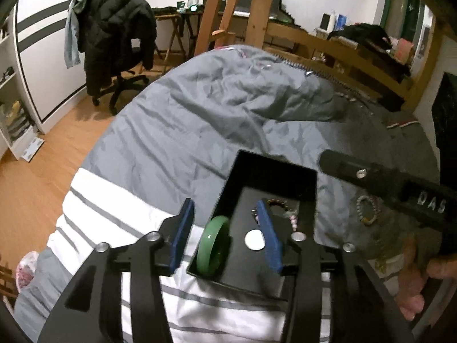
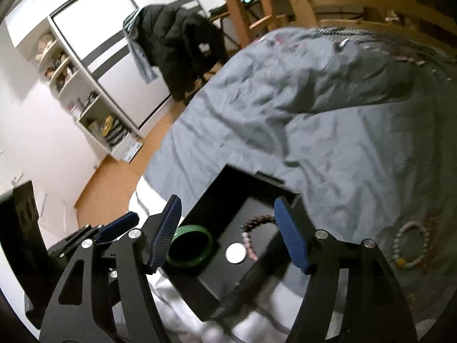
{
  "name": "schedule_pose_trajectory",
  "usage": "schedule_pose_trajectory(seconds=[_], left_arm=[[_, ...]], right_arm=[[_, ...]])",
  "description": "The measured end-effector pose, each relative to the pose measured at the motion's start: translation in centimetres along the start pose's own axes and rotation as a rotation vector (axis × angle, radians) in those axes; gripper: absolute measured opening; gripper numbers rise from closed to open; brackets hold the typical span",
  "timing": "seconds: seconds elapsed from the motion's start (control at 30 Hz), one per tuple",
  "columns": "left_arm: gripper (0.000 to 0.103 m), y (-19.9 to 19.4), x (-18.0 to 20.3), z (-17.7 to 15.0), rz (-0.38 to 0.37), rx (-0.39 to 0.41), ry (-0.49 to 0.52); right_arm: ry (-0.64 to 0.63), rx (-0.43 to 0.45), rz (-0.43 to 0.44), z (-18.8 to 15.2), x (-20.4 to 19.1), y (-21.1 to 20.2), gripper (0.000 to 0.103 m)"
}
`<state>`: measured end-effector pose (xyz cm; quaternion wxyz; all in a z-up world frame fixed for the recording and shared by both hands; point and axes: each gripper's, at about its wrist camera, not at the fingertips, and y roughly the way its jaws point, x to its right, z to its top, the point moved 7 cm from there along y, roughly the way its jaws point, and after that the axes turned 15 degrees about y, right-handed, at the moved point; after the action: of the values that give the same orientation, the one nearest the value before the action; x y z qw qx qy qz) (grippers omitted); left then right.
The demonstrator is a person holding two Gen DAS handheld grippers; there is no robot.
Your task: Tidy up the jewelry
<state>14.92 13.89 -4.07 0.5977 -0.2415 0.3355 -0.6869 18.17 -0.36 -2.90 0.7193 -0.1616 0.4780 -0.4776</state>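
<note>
Both claws spread wide over a black jewelry box [image 1: 258, 171] on the bed [image 1: 185, 120].
Inside the box: green bangle [image 1: 214, 244] against its left wall, beaded bracelet [image 2: 258, 223] and white disc [image 2: 236, 253] beside it. Left claw [image 1: 225, 235] and right claw [image 2: 231, 235] hold nothing. A pale bead bracelet [image 2: 411, 245] lies right of the box.

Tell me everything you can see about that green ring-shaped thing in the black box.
The glossy green bangle, looking like jade or glass, is a thick, smooth, unbroken hoop. It sits inside the open black rectangular box at its left side, seemingly propped against the left wall. A round white disc and a brownish beaded bracelet lie apart from it on the box floor. Neither tool's jaws touch it.
</note>
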Motion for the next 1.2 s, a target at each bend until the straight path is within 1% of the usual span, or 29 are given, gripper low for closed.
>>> schedule_pose_trajectory(seconds=[0.03,0.07,0.17,0.23,0.3,0.33,0.4,0.43,0.5,0.57,0.63,0.7,0.8,0.87,0.97,1.0,1.07,1.13,1.17,1.2], left_arm=[[0.062,0.0,0.2,0.0,-0.006,0.006,0.002],[0.063,0.0,0.5,0.1,-0.010,0.014,0.011],[0.063,-0.1,2.2,0.2,-0.023,0.021,0.058],[0.064,-0.2,4.0,0.1,-0.022,0.028,0.107],[0.065,-0.3,5.5,0.0,-0.028,0.035,0.142],[0.066,-0.4,6.4,-0.1,-0.034,0.038,0.163],[0.073,-0.7,8.8,-0.3,-0.045,0.043,0.201],[0.075,-0.8,9.5,-0.4,-0.050,0.045,0.209],[0.075,-0.9,12.0,-0.7,-0.080,0.052,0.240],[0.075,-1.1,14.7,-1.0,-0.090,0.058,0.289],[0.075,-1.0,16.9,-1.3,-0.101,0.059,0.331],[0.075,-0.5,19.0,-1.7,-0.118,0.049,0.368],[0.075,0.9,21.5,-2.0,-0.127,0.022,0.424],[0.075,2.0,22.8,-2.1,-0.113,0.011,0.478],[0.075,3.6,23.8,-1.5,-0.101,0.005,0.503],[0.075,4.2,24.0,-1.2,-0.106,0.002,0.496],[0.075,5.6,24.3,-0.7,-0.108,-0.002,0.492],[0.075,7.1,24.6,-0.1,-0.097,0.003,0.498],[0.075,8.1,24.7,0.4,-0.100,0.006,0.498],[0.075,8.9,24.8,0.8,-0.110,0.008,0.494]], right_arm=[[-0.001,0.012,-0.012,0.1,0.6,-0.8,0.068],[0.003,0.023,-0.024,0.0,1.6,-1.8,0.068],[0.001,0.031,-0.077,-0.4,4.3,-4.3,0.068],[-0.024,0.043,-0.137,-0.9,6.5,-6.7,0.068],[-0.043,0.055,-0.176,-1.6,8.2,-8.7,0.068],[-0.052,0.061,-0.196,-2.0,9.1,-9.9,0.068],[-0.071,0.072,-0.233,-2.8,10.8,-11.8,0.068],[-0.079,0.080,-0.255,-3.3,11.7,-12.8,0.068],[-0.090,0.088,-0.283,-4.2,13.3,-14.4,0.068],[-0.094,0.090,-0.307,-5.3,15.1,-15.9,0.068],[-0.097,0.082,-0.308,-6.4,16.7,-16.9,0.071],[-0.094,0.076,-0.307,-7.5,18.2,-17.5,0.071],[-0.048,0.077,-0.297,-8.5,20.5,-17.8,0.071],[-0.023,0.070,-0.286,-9.1,21.8,-17.5,0.071],[-0.018,0.054,-0.309,-10.0,23.2,-16.7,0.070],[-0.028,0.046,-0.323,-10.5,23.8,-16.1,0.068],[-0.037,-0.002,-0.362,-11.5,24.6,-14.8,0.054],[-0.035,-0.039,-0.368,-12.2,25.1,-13.8,0.051],[-0.035,-0.052,-0.373,-12.3,25.3,-13.5,0.047],[-0.029,-0.061,-0.380,-12.3,25.7,-13.2,0.046]])
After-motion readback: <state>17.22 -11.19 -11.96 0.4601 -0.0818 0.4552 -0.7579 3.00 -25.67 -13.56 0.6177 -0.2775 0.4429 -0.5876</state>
